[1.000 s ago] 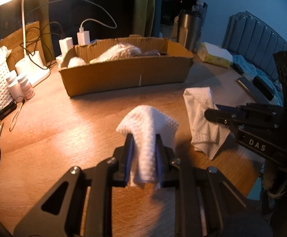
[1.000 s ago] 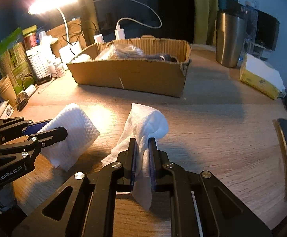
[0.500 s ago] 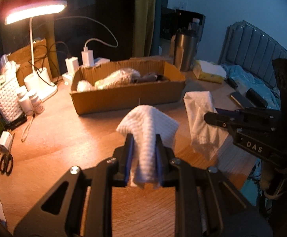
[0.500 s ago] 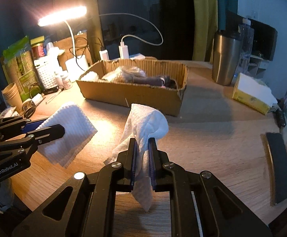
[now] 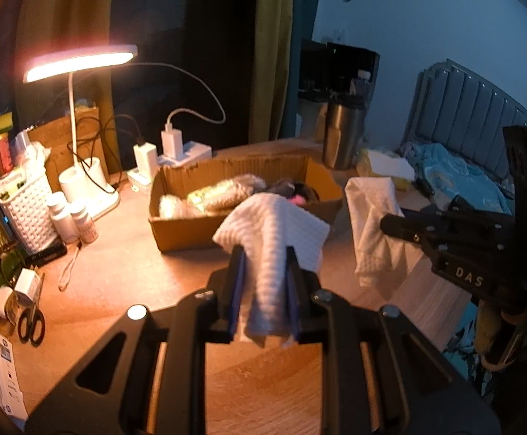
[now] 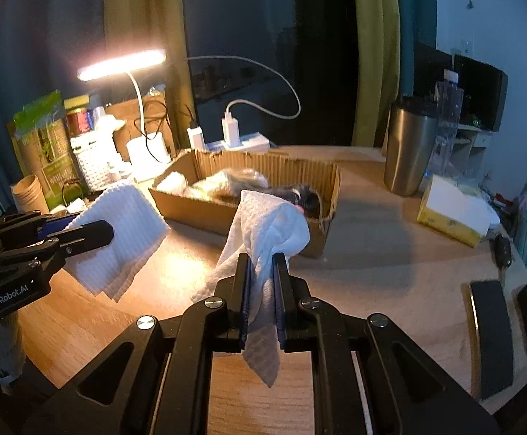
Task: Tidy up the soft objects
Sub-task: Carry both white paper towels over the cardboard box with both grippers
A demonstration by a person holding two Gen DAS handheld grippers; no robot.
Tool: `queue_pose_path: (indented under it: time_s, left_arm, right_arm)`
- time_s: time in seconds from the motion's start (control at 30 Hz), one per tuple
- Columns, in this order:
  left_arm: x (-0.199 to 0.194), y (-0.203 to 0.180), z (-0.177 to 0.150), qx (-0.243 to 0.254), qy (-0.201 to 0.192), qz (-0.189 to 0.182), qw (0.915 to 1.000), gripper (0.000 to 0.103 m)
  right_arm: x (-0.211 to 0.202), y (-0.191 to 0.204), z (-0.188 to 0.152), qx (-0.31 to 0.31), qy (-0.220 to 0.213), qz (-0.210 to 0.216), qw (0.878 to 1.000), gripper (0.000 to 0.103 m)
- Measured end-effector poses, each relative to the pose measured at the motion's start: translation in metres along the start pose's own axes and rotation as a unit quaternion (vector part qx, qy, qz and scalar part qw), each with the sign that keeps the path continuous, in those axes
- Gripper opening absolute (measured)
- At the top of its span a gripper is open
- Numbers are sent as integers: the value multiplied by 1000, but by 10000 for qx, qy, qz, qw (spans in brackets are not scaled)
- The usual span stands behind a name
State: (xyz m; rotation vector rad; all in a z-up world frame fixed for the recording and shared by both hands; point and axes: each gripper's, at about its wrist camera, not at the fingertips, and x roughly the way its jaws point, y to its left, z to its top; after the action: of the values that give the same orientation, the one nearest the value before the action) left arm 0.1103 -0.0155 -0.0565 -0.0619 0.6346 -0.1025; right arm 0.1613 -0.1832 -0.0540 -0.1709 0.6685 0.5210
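My left gripper [image 5: 263,253] is shut on a white waffle cloth [image 5: 276,230] and holds it up above the wooden table. It also shows in the right wrist view [image 6: 118,232]. My right gripper [image 6: 261,259] is shut on a second white cloth [image 6: 267,224], which hangs below the jaws; it shows in the left wrist view too [image 5: 370,217]. Beyond both stands an open cardboard box [image 6: 205,210] holding several soft items [image 5: 223,192].
A lit desk lamp [image 5: 78,61], a white basket [image 5: 28,210], small bottles [image 5: 82,221] and chargers [image 5: 171,141] stand at the back left. Scissors [image 5: 31,322] lie at left. A steel tumbler [image 6: 408,152], tissue box [image 6: 451,214] and dark phones [image 6: 491,337] are at right.
Both grippers have risen with their cloths, so the table and box sit lower and farther away in both views. Both grips are unchanged.
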Motion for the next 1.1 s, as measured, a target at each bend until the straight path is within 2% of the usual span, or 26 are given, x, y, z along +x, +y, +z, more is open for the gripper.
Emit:
queue_pose_path:
  time_s: [0.57,1.1]
  left_arm:
    - [-7,24,52,-153,-478,85,9987,21]
    - [31,43,97,-265,-628,94,9976,21]
  right_arm:
    - [2,-5,51,-133,-345,15,9993,13]
    - [39,-30,86,-124,-398,41,9991,13]
